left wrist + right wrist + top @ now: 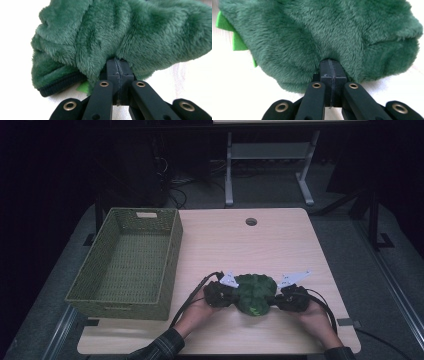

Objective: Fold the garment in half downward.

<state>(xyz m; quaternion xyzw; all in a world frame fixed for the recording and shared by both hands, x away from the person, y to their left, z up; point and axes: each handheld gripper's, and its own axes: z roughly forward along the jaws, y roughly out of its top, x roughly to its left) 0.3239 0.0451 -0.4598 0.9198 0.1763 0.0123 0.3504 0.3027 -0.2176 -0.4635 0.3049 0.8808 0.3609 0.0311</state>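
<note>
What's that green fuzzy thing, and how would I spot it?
Start at the wooden table and skip the woven basket on its left. Near the front edge, between the left gripper and right gripper, lies a bunched dark-green fleece garment, the sole soft, furry item, pinched from both sides.

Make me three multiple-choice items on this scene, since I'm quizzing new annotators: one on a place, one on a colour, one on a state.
1. Where is the woven basket?
A. left part of the table
B. right part
C. on the floor

2. What colour is the fleece garment?
A. red
B. dark green
C. white

3. How do the left gripper and right gripper stand?
A. both open
B. one open
C. both shut on the garment

Key: 1 A, it sits left of the hands; 2 B, green pile in every view; 3 C, jaws meet in the fleece.
</note>
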